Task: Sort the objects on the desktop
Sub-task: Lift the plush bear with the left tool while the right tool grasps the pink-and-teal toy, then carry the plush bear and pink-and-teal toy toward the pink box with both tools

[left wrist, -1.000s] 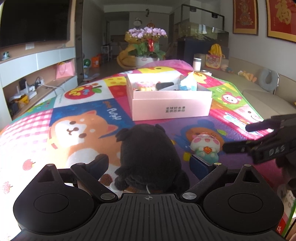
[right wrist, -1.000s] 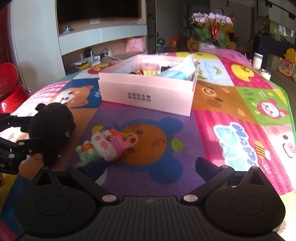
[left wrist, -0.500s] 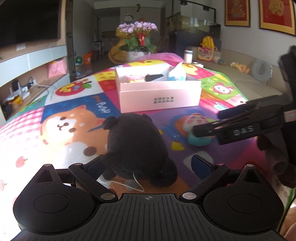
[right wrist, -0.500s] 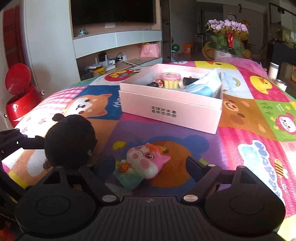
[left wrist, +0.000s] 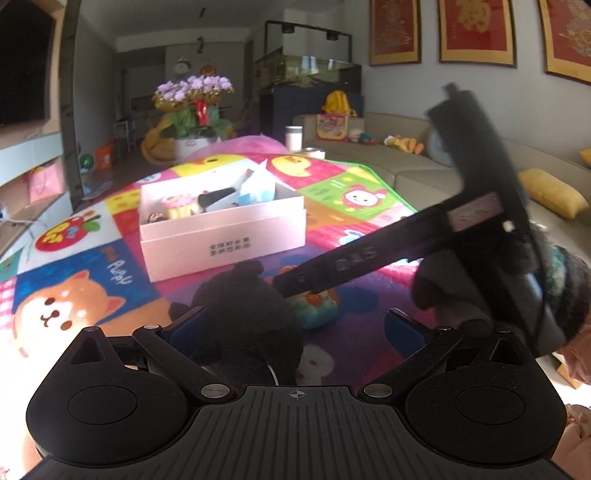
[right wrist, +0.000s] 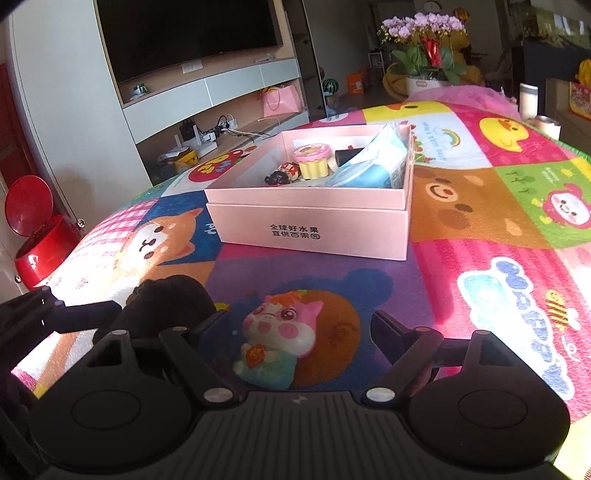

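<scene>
Colourful cartoon mat (right wrist: 480,221) (television (right wrist: 184,33) behind) lies under both wide-apart hand-held grippers, nothing clamped.

- A dark television (right wrist: 192,33) hangs on the wall above a grey and wood media unit (right wrist: 218,107) cluttered with cables and small devices.
- A red pedal bin (right wrist: 35,236) stands open against the white wall.
- A pot of purple orchids (left wrist: 194,107) stands on the floor beyond the colourful cartoon play mat (right wrist: 480,206).
- A beige sofa (left wrist: 406,162) runs along the right wall, carrying a yellow cushion (left wrist: 552,192) and soft toys.
- Red framed prints (left wrist: 474,29) hang above it.
- A glass fish tank (left wrist: 314,66) sits on a dark cabinet.
- Sunlight falls on the mat.
</scene>
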Demonstrator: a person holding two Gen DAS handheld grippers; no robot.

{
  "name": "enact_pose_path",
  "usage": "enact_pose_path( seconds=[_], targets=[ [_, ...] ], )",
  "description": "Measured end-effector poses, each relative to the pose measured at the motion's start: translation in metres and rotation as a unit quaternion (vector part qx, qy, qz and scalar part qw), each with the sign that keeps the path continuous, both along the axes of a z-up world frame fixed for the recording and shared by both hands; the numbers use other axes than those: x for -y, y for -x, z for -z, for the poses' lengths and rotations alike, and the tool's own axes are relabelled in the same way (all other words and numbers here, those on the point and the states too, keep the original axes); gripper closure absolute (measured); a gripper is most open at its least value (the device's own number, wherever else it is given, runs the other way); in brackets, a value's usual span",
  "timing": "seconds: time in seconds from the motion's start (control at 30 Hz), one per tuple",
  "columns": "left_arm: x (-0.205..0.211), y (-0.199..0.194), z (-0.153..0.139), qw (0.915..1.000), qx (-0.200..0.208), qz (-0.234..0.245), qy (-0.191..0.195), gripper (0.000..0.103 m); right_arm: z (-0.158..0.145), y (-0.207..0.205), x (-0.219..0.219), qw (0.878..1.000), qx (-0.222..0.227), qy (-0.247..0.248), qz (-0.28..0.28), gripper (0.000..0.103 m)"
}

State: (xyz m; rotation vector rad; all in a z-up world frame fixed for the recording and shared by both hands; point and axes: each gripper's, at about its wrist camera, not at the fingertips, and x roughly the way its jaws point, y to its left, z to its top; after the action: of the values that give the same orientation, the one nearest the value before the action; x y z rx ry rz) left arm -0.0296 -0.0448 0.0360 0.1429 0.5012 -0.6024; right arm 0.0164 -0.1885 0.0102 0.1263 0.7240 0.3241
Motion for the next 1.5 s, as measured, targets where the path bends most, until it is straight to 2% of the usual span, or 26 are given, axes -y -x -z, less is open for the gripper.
enact_pose_path(
  seconds=[0.03, 0.07, 0.1, 0.13, 0.27, 0.47, 0.53, 0.63, 0.7, 0.77, 0.93, 0.97, 1.0, 1.03, 1.07, 1.23, 1.37, 1.5],
  targets=[
    [0.000, 0.001, 0.000, 1.0000, -0.001, 0.001, 0.002, 0.000, 0.002, -0.004, -0.003, 1.000, -0.006, -0.002, -0.003, 0.027],
    [-0.001, 0.001, 0.000, 1.0000, -0.003, 0.002, 0.006, 0.000, 0.005, -0.007, -0.005, 1.000, -0.014, -0.003, -0.007, 0.041],
    [-0.002, 0.000, 0.000, 0.9999, -0.005, 0.003, 0.012, 0.000, 0.008, -0.011, -0.009, 0.999, -0.030, -0.005, -0.014, 0.050],
    [-0.004, -0.001, -0.001, 0.9998, -0.007, 0.002, 0.017, 0.000, 0.011, -0.014, -0.011, 0.999, -0.042, -0.006, -0.016, 0.055],
    [0.001, -0.007, 0.000, 0.9997, -0.005, 0.000, 0.022, 0.000, 0.009, -0.009, -0.005, 0.999, -0.031, 0.013, 0.008, 0.055],
    [0.018, -0.010, -0.007, 0.9991, 0.010, 0.026, 0.033, 0.000, 0.011, 0.000, 0.031, 0.998, -0.033, 0.021, 0.056, 0.055],
    [0.017, -0.008, -0.011, 0.9994, 0.020, 0.008, 0.029, 0.000, 0.012, 0.005, 0.037, 0.997, -0.032, 0.021, 0.062, 0.055],
    [0.014, -0.008, -0.011, 0.9982, 0.036, -0.048, -0.007, 0.000, 0.014, 0.009, 0.038, 0.997, -0.024, 0.026, 0.065, 0.055],
    [0.014, -0.013, -0.004, 0.9965, 0.026, -0.072, -0.035, 0.000, 0.015, 0.011, 0.034, 0.997, -0.016, 0.037, 0.065, 0.055],
    [0.015, -0.022, 0.007, 0.9953, -0.005, -0.081, -0.054, 0.000, 0.016, 0.012, 0.029, 0.997, -0.008, 0.051, 0.065, 0.054],
    [0.025, -0.037, 0.023, 0.9940, -0.033, -0.080, -0.067, 0.000, 0.015, 0.014, 0.026, 0.996, -0.006, 0.064, 0.066, 0.055],
    [0.027, -0.037, 0.024, 0.9940, -0.031, -0.076, -0.072, 0.005, 0.014, 0.014, 0.028, 0.996, -0.011, 0.061, 0.066, 0.055],
    [0.030, -0.038, 0.024, 0.9942, -0.029, -0.070, -0.077, 0.019, 0.012, 0.015, 0.029, 0.996, -0.016, 0.057, 0.065, 0.055],
    [0.032, -0.037, 0.024, 0.9941, -0.028, -0.065, -0.082, 0.026, 0.009, 0.016, 0.030, 0.996, -0.017, 0.055, 0.065, 0.055],
    [0.034, -0.036, 0.024, 0.9936, -0.025, -0.066, -0.088, 0.028, 0.006, 0.018, 0.031, 0.996, -0.016, 0.053, 0.065, 0.055],
    [0.036, -0.021, 0.018, 0.9927, -0.008, -0.061, -0.103, 0.030, -0.009, 0.037, 0.030, 0.997, -0.001, 0.057, 0.058, 0.055],
    [0.033, -0.004, 0.000, 0.9925, 0.021, -0.062, -0.103, 0.030, -0.029, 0.053, 0.026, 0.997, 0.022, 0.059, 0.052, 0.055],
    [0.028, 0.007, -0.020, 0.9916, 0.053, -0.063, -0.100, 0.030, -0.056, 0.068, 0.024, 0.997, 0.047, 0.036, 0.041, 0.055]
  ],
)
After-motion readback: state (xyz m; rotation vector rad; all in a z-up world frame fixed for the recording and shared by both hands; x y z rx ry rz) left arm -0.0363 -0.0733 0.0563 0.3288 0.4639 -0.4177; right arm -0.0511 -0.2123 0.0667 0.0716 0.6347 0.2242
